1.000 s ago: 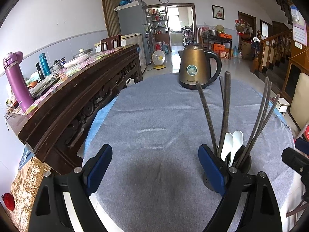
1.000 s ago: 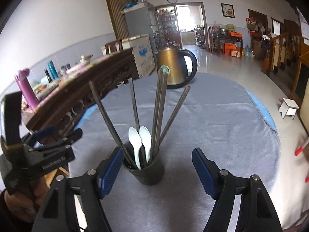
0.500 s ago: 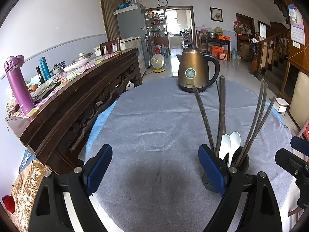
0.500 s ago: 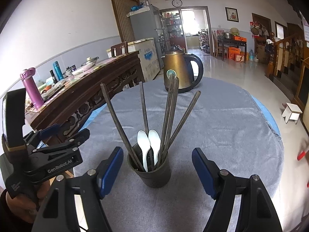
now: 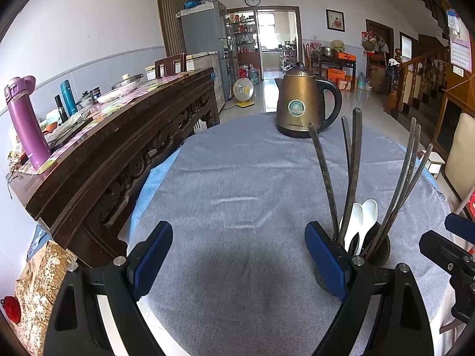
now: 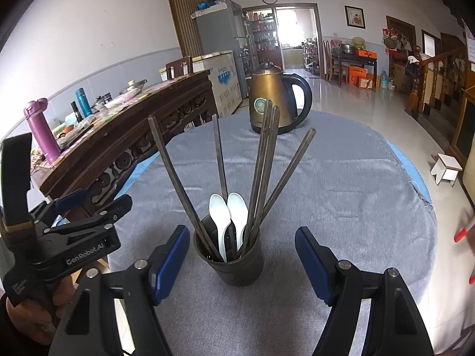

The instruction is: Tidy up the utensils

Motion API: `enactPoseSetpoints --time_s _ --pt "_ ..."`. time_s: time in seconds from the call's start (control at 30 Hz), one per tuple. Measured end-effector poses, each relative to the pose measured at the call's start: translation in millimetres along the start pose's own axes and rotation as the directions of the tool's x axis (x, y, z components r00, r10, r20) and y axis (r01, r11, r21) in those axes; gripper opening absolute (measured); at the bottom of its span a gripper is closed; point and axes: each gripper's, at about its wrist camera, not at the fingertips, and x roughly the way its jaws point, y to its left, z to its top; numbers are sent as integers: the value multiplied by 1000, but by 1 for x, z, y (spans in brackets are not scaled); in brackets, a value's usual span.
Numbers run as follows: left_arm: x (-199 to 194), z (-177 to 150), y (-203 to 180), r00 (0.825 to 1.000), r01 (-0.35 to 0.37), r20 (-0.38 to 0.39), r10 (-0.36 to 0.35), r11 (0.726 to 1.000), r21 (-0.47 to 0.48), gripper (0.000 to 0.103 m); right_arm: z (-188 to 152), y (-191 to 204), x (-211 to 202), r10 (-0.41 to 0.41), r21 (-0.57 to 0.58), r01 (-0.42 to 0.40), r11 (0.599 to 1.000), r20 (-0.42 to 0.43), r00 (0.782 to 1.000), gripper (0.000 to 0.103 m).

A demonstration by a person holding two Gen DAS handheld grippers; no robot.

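Observation:
A dark round utensil cup (image 6: 234, 267) stands on the grey tablecloth (image 6: 341, 178). In it are several dark chopsticks (image 6: 261, 163) leaning outward and two white spoons (image 6: 228, 219). My right gripper (image 6: 242, 262) is open, its blue pads on either side of the cup and apart from it. My left gripper (image 5: 239, 258) is open over bare cloth; the cup (image 5: 377, 249) shows just behind its right pad. In the right wrist view the left gripper (image 6: 89, 225) is at the left, held by a hand.
A brass-coloured electric kettle (image 5: 302, 103) stands at the far side of the table. A long dark carved sideboard (image 5: 118, 145) with bottles and dishes runs along the left. A white stool (image 6: 446, 167) is on the floor to the right.
Both views have tilted slightly, so the cup and kettle sit a little lower in frame. Nothing on the table has moved and both grippers stay open.

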Motion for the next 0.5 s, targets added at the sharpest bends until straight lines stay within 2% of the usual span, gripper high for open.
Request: enactPoseSetpoints --time_s 0.5 --pt "9 2 7 1000 1 -14 -1 1000 -17 91 5 8 13 -15 -24 15 1000 -10 1000 77"
